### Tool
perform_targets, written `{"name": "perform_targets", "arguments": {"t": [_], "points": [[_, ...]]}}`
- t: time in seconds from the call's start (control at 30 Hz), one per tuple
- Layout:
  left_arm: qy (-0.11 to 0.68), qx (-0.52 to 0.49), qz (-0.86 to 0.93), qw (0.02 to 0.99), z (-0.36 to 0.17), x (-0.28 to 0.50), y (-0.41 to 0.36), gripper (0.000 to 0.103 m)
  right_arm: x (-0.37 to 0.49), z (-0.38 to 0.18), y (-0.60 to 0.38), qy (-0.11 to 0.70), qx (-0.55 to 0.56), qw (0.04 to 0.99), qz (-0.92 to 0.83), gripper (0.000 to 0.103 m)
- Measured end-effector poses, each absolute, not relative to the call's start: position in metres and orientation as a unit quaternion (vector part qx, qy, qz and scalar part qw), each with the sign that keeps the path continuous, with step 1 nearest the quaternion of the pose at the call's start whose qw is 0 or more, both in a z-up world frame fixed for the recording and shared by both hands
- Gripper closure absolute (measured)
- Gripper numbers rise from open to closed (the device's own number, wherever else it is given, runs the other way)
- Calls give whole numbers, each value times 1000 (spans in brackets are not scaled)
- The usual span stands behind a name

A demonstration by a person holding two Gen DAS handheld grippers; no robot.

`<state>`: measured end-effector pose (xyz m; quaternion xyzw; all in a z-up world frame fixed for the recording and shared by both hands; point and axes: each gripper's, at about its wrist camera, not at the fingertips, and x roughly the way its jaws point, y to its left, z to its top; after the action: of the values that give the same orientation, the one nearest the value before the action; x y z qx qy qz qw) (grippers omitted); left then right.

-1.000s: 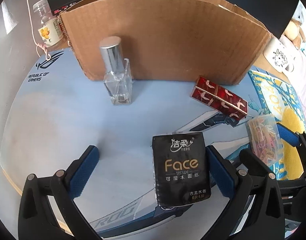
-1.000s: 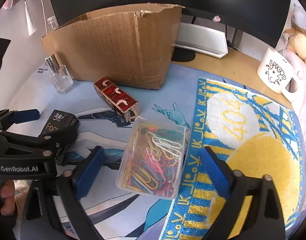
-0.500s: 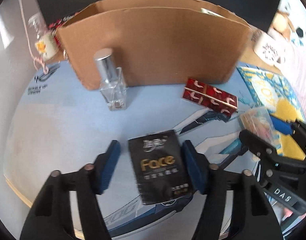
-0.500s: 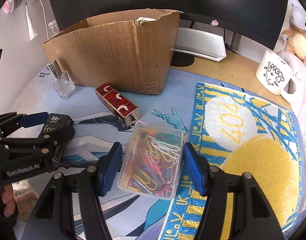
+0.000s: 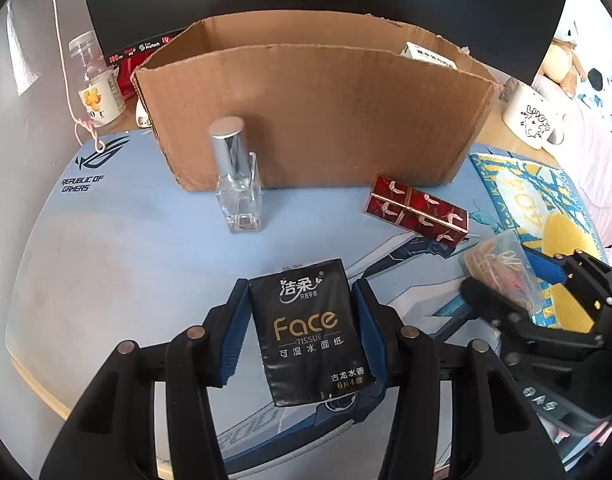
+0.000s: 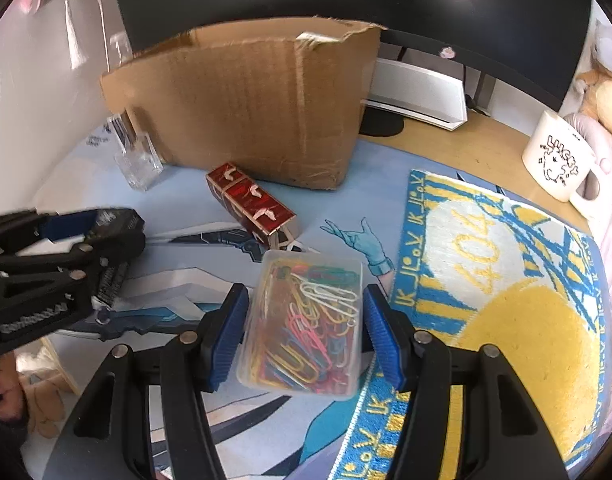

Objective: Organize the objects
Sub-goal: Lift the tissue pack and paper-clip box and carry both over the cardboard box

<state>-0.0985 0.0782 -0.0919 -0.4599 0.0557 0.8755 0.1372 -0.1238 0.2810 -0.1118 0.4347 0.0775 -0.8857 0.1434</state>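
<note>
My left gripper (image 5: 302, 320) is shut on a black "Face" tissue pack (image 5: 310, 332) and holds it just above the blue desk mat (image 5: 106, 260). My right gripper (image 6: 304, 324) is shut on a clear box of coloured paper clips (image 6: 306, 320), also seen in the left wrist view (image 5: 498, 268). An open cardboard box (image 5: 318, 120) stands behind. A glass perfume bottle (image 5: 238, 184) with a silver cap stands in front of the box. A red patterned box (image 5: 418, 208) lies to its right.
A white mug (image 6: 558, 160) stands at the far right. A blue and yellow rug (image 6: 502, 280) lies right of the mat. A small bottle with a yellow flower label (image 5: 94, 84) stands far left. A dark monitor (image 6: 346, 0) rises behind the cardboard box.
Both grippers have closed: the left on the tissue pack, the right on the paper clip box. Both have drawn slightly up and back from the mat.
</note>
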Motion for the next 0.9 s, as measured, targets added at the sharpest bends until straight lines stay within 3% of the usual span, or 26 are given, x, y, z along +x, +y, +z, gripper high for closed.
{"name": "perform_targets", "arguments": {"t": [0.9], "points": [[31,-341,935,89,-30,-71,45,54,-87,-62,277,45,322,220,-920,44]]}}
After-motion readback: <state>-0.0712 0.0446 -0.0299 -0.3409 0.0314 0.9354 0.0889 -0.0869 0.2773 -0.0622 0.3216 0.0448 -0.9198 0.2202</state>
